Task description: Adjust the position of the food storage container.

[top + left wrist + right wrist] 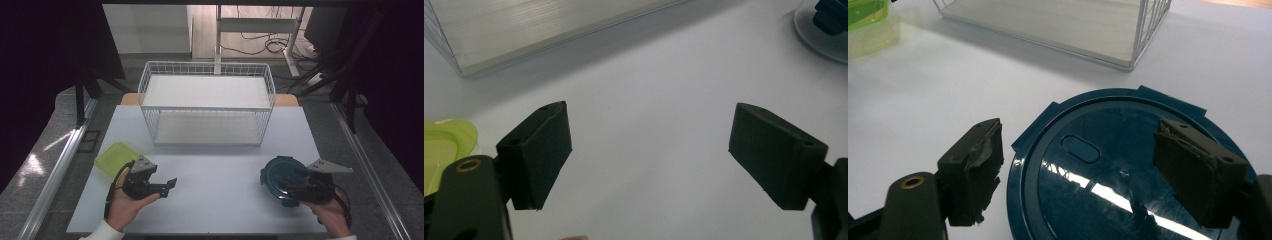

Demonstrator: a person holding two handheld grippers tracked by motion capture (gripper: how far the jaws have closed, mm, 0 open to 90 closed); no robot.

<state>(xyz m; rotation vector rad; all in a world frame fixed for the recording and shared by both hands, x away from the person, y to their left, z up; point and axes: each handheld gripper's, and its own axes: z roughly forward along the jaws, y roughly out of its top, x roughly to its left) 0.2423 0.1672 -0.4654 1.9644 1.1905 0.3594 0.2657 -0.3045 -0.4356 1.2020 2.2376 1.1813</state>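
High view: my right gripper (295, 186) hovers over the round dark-blue lidded container (281, 175) at the table's right front, jaws wide, gripping nothing. I judge a grasp is starting; next I must lower and close on its rim. My left gripper (167, 185) is wide too, empty, near the green container (114, 156). The white wire rack (207, 102) holds nothing I can see

On the table (210, 175), rack (207, 102) behind; tray (116, 157) front-left, seemingly lidded container (282, 175) front-right.
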